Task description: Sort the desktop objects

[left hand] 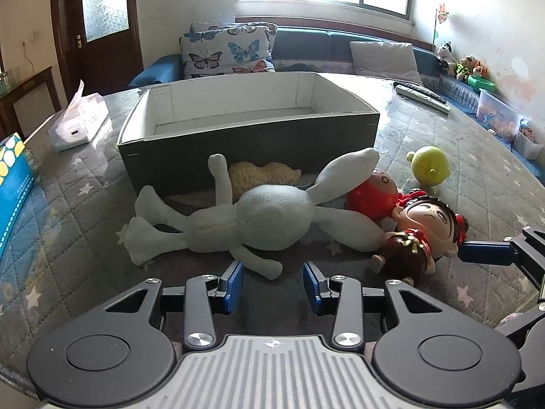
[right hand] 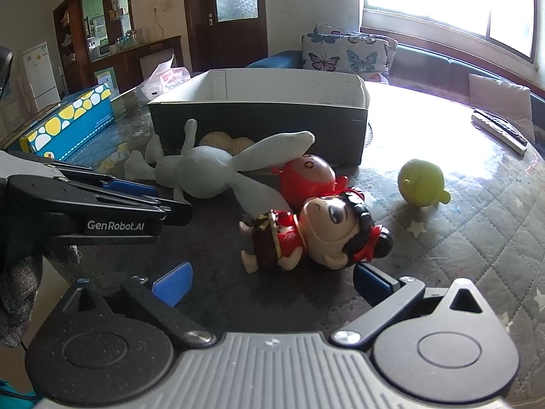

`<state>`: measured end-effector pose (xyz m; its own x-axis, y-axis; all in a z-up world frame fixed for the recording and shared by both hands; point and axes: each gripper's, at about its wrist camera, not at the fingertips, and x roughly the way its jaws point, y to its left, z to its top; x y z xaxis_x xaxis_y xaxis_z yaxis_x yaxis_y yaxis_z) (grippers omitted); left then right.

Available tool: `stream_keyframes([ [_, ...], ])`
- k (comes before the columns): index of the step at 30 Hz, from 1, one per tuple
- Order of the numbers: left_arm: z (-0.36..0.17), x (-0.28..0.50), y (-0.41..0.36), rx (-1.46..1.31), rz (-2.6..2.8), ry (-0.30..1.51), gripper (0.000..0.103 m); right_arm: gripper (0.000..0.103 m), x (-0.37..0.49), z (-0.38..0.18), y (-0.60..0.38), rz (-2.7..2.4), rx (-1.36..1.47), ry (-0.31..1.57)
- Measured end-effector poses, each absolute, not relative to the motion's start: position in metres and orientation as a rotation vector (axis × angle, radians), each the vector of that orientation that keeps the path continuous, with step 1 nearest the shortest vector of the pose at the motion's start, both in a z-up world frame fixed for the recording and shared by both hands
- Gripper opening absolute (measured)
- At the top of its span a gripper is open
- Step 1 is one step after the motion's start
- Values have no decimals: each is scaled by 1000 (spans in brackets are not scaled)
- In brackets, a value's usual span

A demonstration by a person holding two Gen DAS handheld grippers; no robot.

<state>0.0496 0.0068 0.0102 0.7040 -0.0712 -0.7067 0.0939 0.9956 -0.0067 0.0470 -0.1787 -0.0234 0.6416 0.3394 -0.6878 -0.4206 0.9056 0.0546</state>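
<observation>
A grey plush rabbit point(left hand: 259, 220) lies on the quilted table in front of an open dark cardboard box point(left hand: 245, 136). A yellow knitted toy point(left hand: 262, 173) lies behind it against the box. A red round toy point(left hand: 371, 192), a black-haired doll in red point(left hand: 422, 235) and a yellow-green round toy point(left hand: 430, 167) lie to the right. My left gripper point(left hand: 272, 283) is open and empty, just short of the rabbit's leg. My right gripper point(right hand: 272, 284) is wide open and empty, its fingers either side of the doll point(right hand: 316, 235). The rabbit point(right hand: 204, 170) and box point(right hand: 259, 119) also show there.
A tissue pack point(left hand: 80, 122) and a blue dotted box point(left hand: 13, 177) sit at the left. Remote controls point(left hand: 422, 95) lie at the far right. A sofa with butterfly cushions point(left hand: 228, 51) stands behind the table. The left gripper point(right hand: 136, 201) reaches in at the left of the right wrist view.
</observation>
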Motion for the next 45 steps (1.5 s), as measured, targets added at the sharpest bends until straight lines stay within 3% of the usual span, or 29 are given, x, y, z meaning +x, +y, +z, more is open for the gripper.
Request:
stream_keyframes([
  [22,29,62,-7,-7,-262,757,41,101,57,-13,-194,405,-135,729],
  [45,38,92,-51,12,-561,861,41,96,77,-19,-208,456,-115,734],
])
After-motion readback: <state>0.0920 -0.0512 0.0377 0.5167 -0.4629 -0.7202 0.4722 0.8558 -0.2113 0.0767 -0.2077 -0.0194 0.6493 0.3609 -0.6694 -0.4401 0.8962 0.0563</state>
